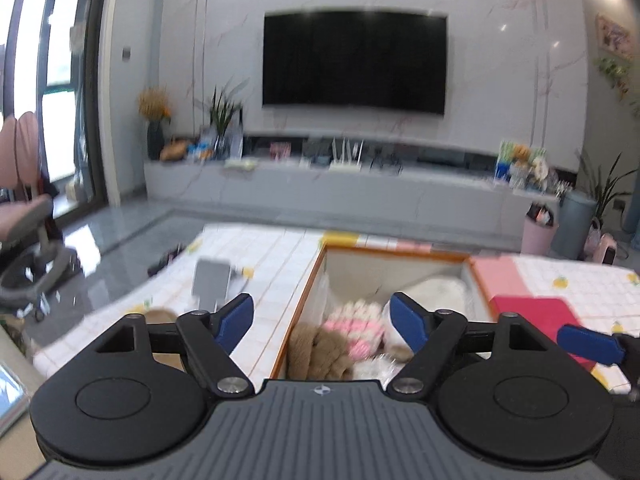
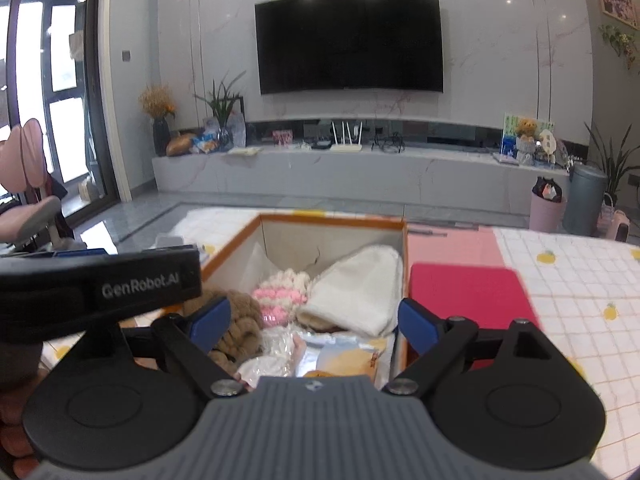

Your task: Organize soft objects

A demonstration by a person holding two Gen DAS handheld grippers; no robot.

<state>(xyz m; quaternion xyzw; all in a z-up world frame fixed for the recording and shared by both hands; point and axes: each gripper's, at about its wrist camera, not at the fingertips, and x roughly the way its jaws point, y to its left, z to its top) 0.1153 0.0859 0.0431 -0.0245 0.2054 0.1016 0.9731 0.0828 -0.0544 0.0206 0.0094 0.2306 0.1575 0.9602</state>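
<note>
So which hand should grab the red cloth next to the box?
Probably the right. The red cloth lies just past the right gripper, whose fingers are open and empty. From the left gripper it sits off to the far side, beyond the box.

Home living room, wall-mounted television (image 2: pixel 349 40), low media console (image 2: pixel 360 168), houseplants (image 2: pixel 222 104)

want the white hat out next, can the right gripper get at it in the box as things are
Probably yes. The white hat lies on top of the pile in the open box, nothing over it, and the right gripper faces it with jaws open and empty. The left gripper sits off to the side.
</note>
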